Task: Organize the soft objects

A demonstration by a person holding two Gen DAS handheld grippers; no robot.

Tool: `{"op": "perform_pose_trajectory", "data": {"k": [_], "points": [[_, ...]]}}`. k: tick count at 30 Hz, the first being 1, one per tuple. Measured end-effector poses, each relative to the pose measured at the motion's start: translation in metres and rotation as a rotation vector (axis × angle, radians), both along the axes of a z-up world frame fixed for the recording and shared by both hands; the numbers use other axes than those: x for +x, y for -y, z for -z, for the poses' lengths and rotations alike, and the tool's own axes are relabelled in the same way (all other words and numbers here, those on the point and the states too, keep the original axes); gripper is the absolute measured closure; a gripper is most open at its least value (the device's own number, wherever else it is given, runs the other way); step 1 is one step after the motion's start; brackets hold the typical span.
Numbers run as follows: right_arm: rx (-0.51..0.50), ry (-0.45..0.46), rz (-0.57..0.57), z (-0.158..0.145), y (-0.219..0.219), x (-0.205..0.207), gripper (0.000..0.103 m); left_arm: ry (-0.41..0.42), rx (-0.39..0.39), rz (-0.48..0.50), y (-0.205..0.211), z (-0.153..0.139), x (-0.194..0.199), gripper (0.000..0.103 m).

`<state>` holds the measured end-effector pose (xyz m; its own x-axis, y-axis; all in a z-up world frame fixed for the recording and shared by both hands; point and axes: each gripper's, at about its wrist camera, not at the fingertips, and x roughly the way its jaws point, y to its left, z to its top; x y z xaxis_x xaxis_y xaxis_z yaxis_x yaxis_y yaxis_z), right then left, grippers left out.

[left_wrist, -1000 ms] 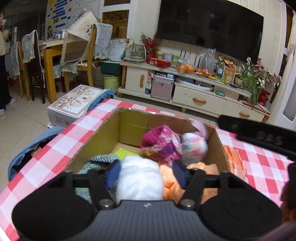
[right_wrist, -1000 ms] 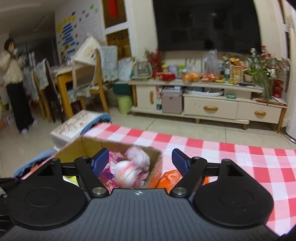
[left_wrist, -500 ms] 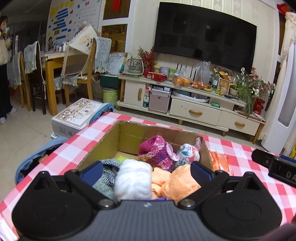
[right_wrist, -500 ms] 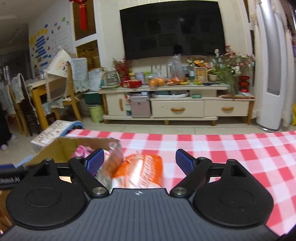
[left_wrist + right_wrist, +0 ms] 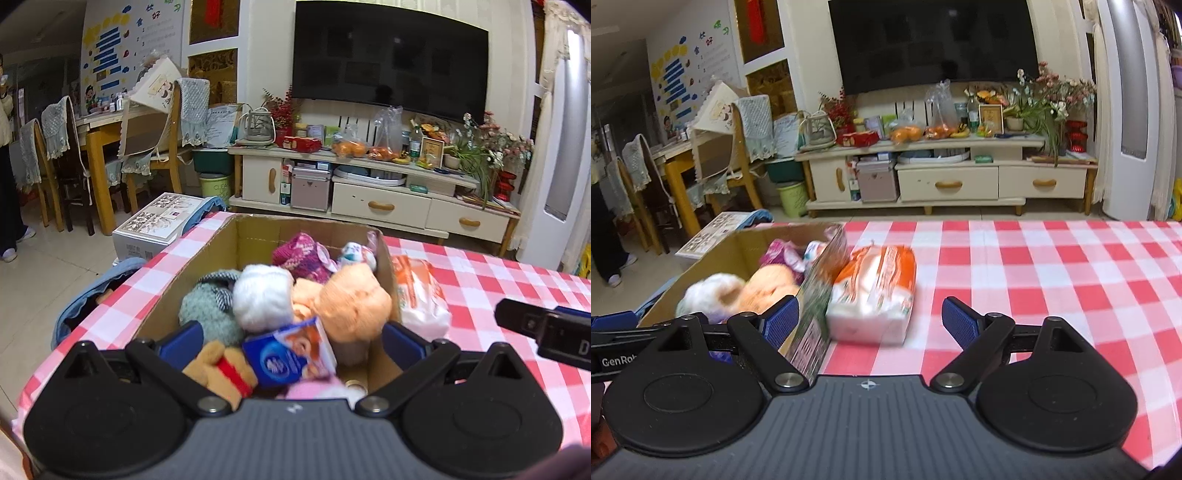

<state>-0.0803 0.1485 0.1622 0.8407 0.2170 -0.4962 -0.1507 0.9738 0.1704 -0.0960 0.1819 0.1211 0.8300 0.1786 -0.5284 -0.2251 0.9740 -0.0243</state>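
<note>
A cardboard box [image 5: 221,251] on the red-checked table holds soft things: a white fluffy item [image 5: 262,297], an orange plush [image 5: 351,302], a magenta knit hat [image 5: 301,254], a grey knit item [image 5: 208,306], a brown bear [image 5: 221,369] and a blue tissue pack [image 5: 288,352]. My left gripper [image 5: 291,341] is open and empty above the box's near end. An orange-and-white tissue pack [image 5: 875,291] lies on the table just right of the box [image 5: 812,314]. My right gripper [image 5: 870,321] is open and empty, just short of that pack.
The checked tablecloth [image 5: 1052,266] stretches to the right. The right gripper's side shows at the left wrist view's right edge [image 5: 546,332]. Beyond the table are a TV cabinet [image 5: 369,192], chairs and a white carton [image 5: 155,225] on the floor.
The left gripper opened, let go of the white fluffy item in the box and drew back. The right gripper swung right from over the box to face the orange tissue pack.
</note>
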Motion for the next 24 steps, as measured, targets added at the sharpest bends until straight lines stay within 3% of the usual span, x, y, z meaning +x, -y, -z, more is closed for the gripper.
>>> {"op": "perform_pose_trajectory", "data": {"k": [8, 24], "points": [[-0.004, -0.011, -0.029, -0.002, 0.001, -0.039, 0.000, -0.001, 0.031, 0.025, 0.012, -0.006, -0.037, 0.001], [-0.056, 0.050, -0.079, -0.010, -0.007, -0.096, 0.000, 0.045, 0.055, 0.012, 0.016, -0.018, -0.087, 0.001]]}}
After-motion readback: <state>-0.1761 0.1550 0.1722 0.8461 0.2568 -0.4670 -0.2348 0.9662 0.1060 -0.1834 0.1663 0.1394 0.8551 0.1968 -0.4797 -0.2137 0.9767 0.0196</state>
